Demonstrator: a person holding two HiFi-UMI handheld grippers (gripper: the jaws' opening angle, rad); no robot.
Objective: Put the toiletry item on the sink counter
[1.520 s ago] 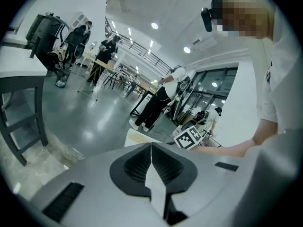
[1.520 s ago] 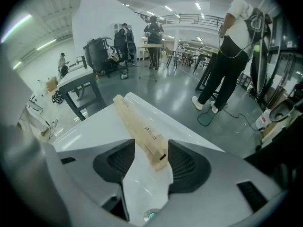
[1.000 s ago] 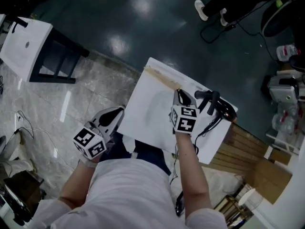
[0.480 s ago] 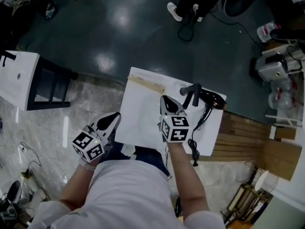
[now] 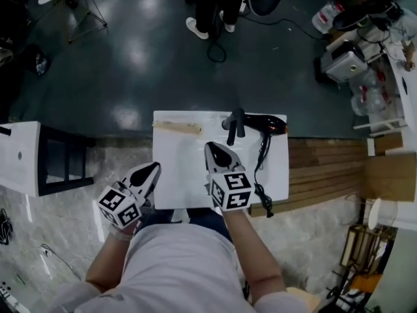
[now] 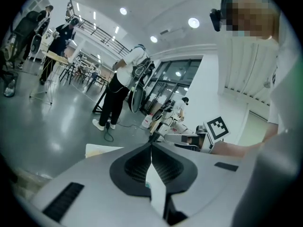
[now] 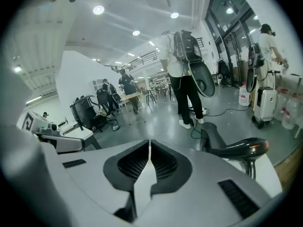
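A black hair dryer (image 5: 257, 122) lies at the far right of the white sink counter (image 5: 182, 175), its handle pointing toward me and its cord (image 5: 260, 175) trailing down the right side. My right gripper (image 5: 212, 148) hovers over the counter's middle, just short and left of the dryer, shut with nothing in it. In the right gripper view the closed jaws (image 7: 150, 148) point past the dryer (image 7: 236, 149). Off the counter's near left edge, my left gripper (image 5: 154, 167) is also shut and empty (image 6: 151, 148).
A thin beige strip (image 5: 177, 128) lies at the counter's far left. A white table on a black frame (image 5: 26, 158) stands to the left, wooden decking (image 5: 326, 168) to the right. A person (image 5: 208, 5) stands beyond the counter, with equipment (image 5: 345, 60) at the upper right.
My right gripper has drawn back from the hair dryer's handle toward me. The dryer stays lying on the counter. The head view has swung, so the counter now sits square.
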